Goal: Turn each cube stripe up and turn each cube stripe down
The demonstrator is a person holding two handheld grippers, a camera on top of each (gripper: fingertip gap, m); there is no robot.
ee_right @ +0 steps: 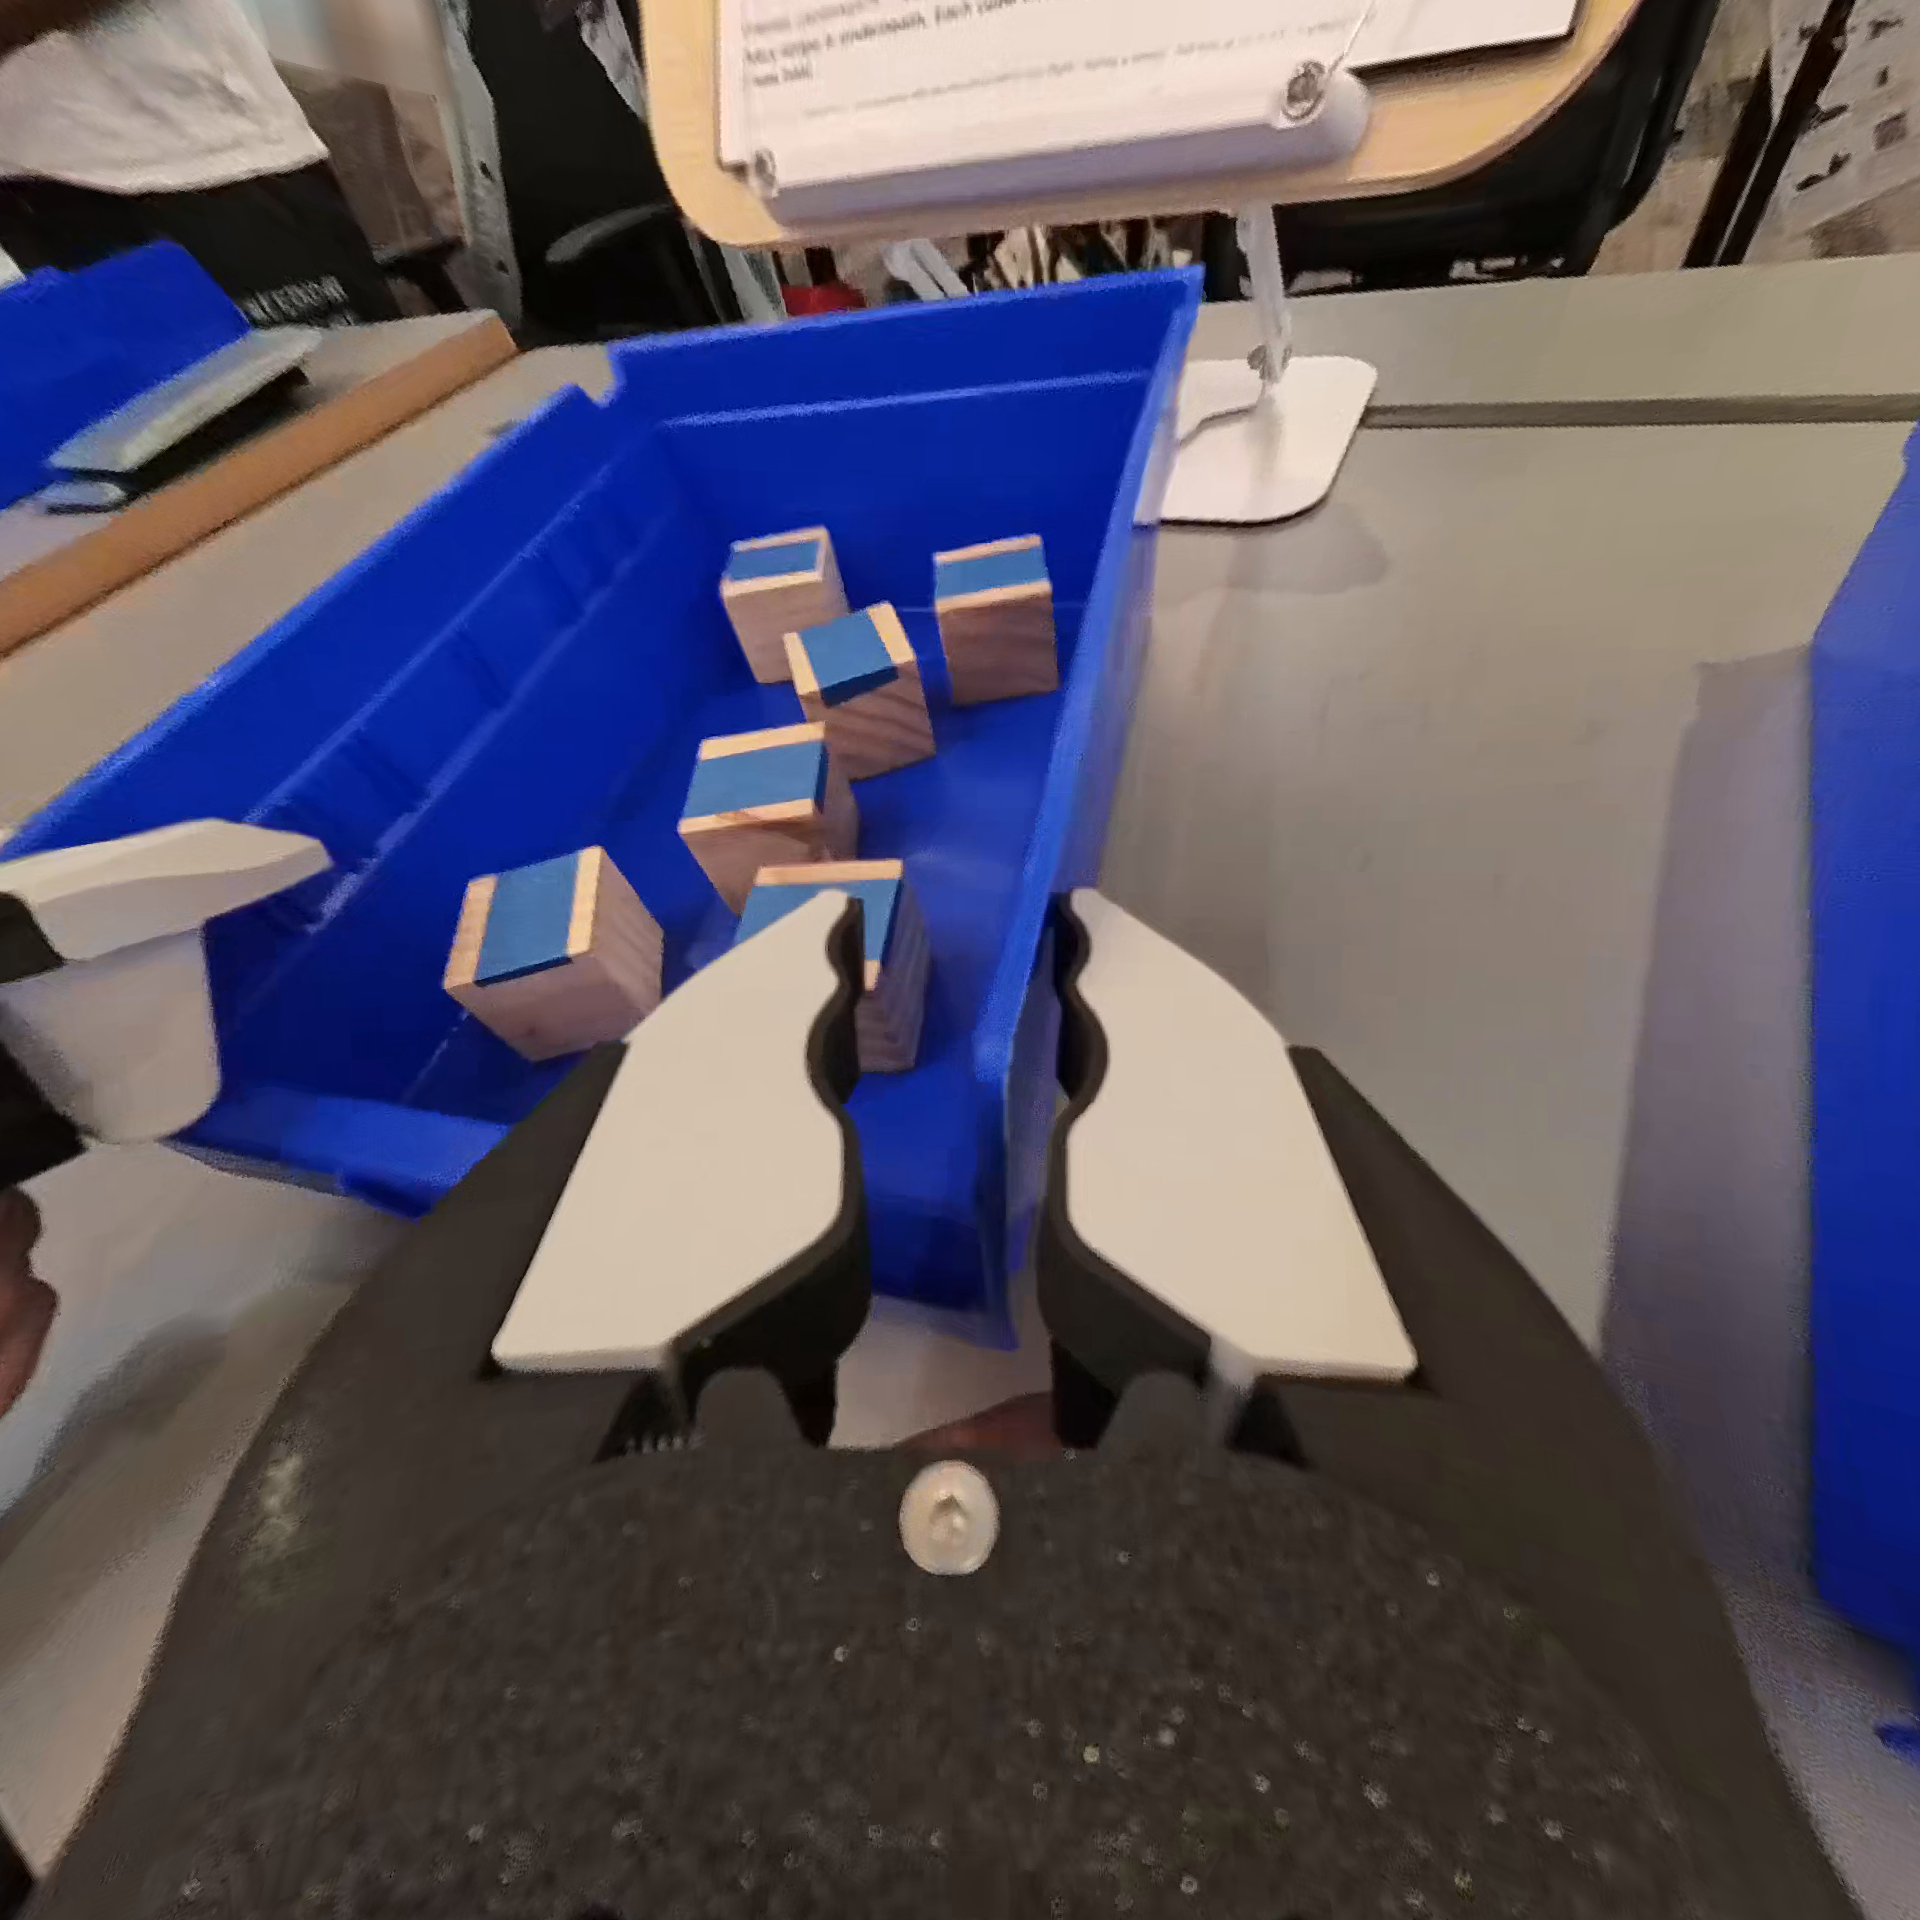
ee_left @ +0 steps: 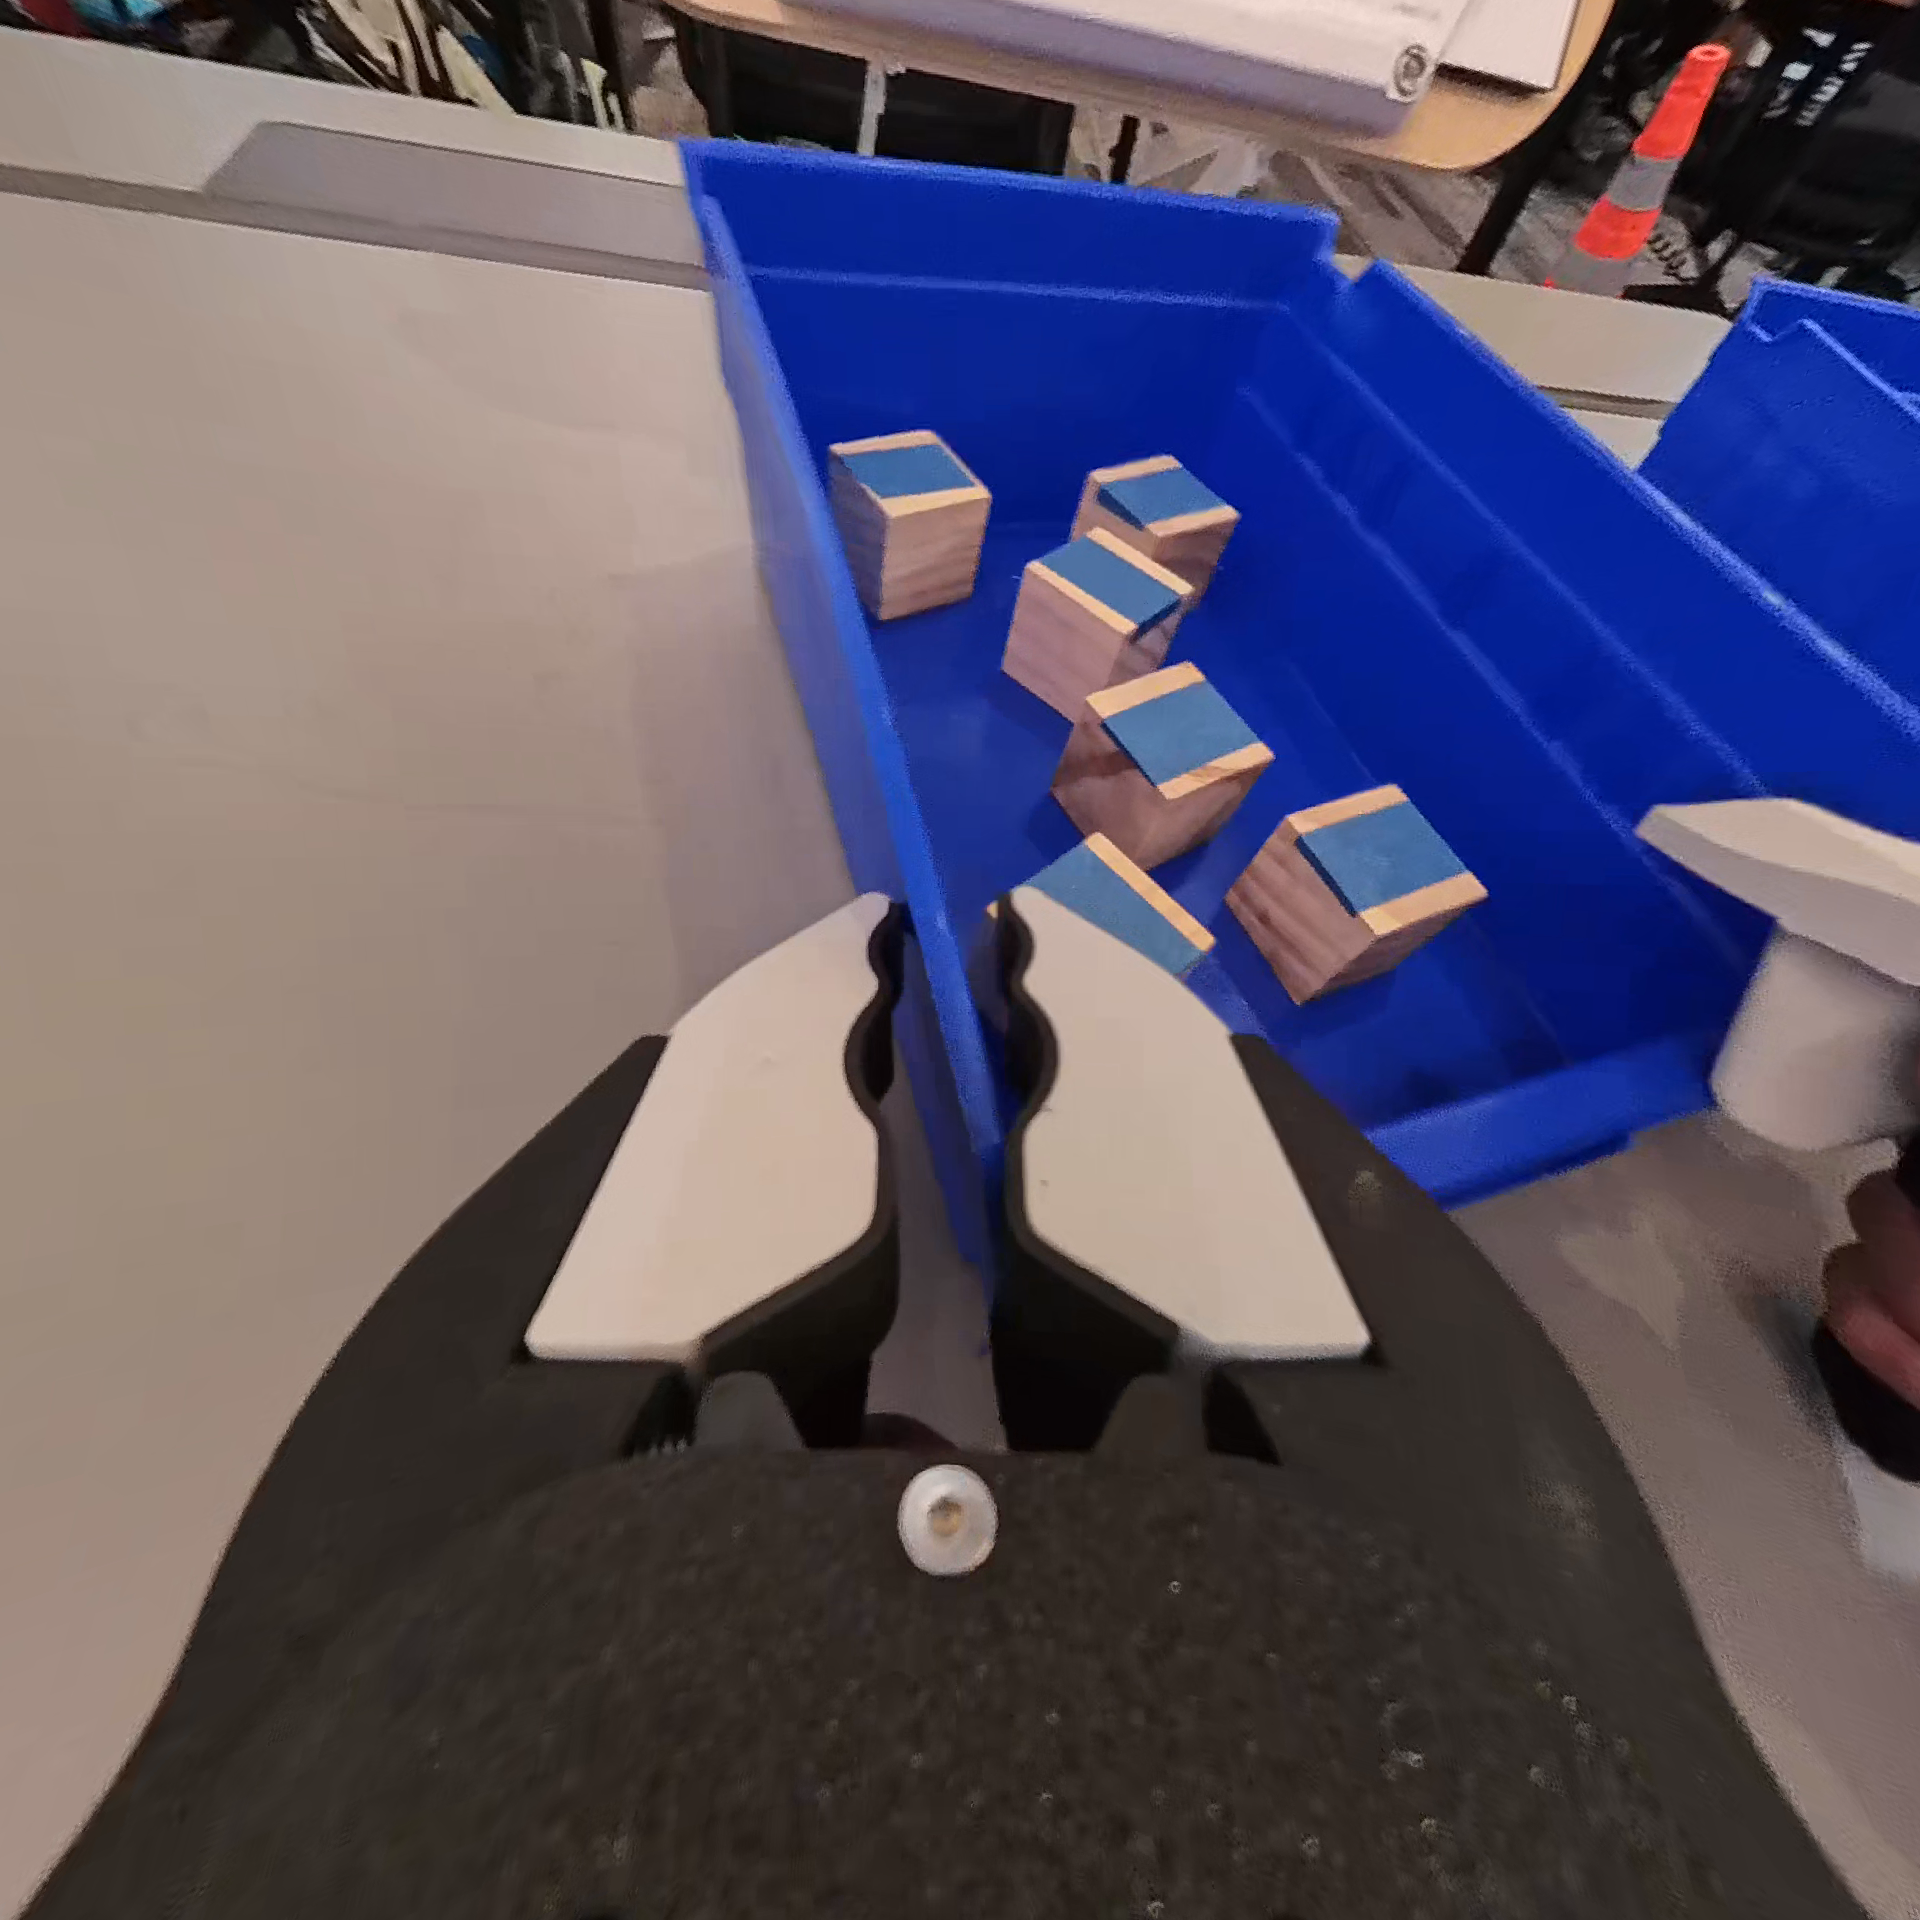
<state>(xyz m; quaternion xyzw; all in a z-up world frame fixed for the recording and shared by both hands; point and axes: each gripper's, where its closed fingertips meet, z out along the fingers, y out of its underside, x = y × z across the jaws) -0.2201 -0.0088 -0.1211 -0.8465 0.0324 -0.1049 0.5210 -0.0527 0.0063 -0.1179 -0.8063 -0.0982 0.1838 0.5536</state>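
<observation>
A blue bin [ee_left: 1039, 343] [ee_right: 894, 447] stands on a grey table and holds several wooden cubes, each with its blue stripe facing up, such as one cube [ee_left: 1351, 894] [ee_right: 556, 956] near the front. My left gripper [ee_left: 951, 914] straddles the bin's left wall, its jaws closed tight on the rim. One cube [ee_left: 1122, 904] sits just behind its right finger. My right gripper [ee_right: 961, 909] straddles the bin's right wall with a clear gap, holding nothing. Its left finger [ee_right: 727, 1091] is inside the bin in front of a cube [ee_right: 894, 997].
A second blue bin [ee_left: 1808, 468] [ee_right: 1870, 1039] stands right of the first. A white sign stand [ee_right: 1257, 436] is behind the bin. Another blue bin [ee_right: 94, 343] lies far left. An orange cone [ee_left: 1652, 166] stands off the table.
</observation>
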